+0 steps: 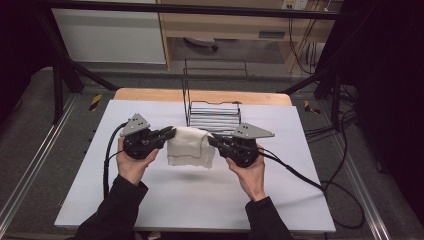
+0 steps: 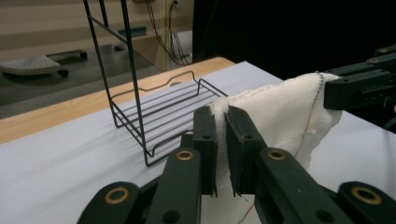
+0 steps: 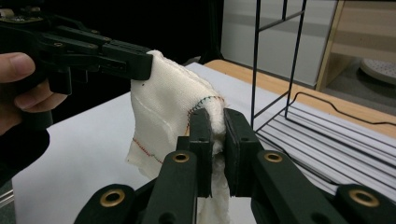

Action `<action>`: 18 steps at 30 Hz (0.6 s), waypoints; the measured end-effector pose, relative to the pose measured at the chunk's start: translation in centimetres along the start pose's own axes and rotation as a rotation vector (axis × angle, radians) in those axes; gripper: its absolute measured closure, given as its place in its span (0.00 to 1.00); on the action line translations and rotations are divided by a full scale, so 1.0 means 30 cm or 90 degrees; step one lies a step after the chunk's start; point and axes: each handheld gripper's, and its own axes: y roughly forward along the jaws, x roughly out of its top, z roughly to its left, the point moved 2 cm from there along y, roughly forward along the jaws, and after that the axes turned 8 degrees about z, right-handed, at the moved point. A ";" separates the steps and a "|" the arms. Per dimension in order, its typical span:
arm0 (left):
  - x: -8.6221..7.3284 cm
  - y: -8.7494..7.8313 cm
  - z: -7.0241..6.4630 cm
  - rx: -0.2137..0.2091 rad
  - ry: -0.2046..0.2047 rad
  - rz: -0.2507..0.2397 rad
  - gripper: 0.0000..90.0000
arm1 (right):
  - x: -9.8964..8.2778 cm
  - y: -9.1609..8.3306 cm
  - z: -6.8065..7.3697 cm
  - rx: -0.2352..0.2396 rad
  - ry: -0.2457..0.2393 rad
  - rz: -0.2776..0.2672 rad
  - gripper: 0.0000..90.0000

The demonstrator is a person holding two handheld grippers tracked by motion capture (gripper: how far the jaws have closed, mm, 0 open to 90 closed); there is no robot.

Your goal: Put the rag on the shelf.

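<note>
A white cloth hangs above the white table cover, stretched between two hand-held grippers just in front of a black wire rack. The left gripper is clenched on the cloth's left upper edge, its jaws pinching the fabric. The right gripper likewise grasps the right upper edge, and the cloth's lower part droops free between them.

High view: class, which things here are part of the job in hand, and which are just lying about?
In the job:
white cloth, held up off the table
left gripper, shut on the cloth
right gripper, shut on the cloth

Lying about:
wire rack, behind the cloth
white sheet on the table
</note>
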 end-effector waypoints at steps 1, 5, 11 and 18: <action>0.005 -0.002 -0.001 0.000 -0.001 -0.005 0.92 | 0.009 -0.006 -0.001 -0.002 -0.002 -0.007 0.92; 0.027 -0.003 -0.003 -0.001 -0.006 -0.022 0.92 | 0.028 -0.019 -0.004 -0.007 -0.011 -0.020 0.92; 0.064 -0.003 -0.011 0.003 -0.006 -0.047 0.92 | 0.057 -0.038 -0.012 -0.020 -0.016 -0.046 0.92; 0.100 -0.001 -0.018 0.012 -0.005 -0.079 0.92 | 0.079 -0.050 -0.019 -0.031 -0.018 -0.078 0.93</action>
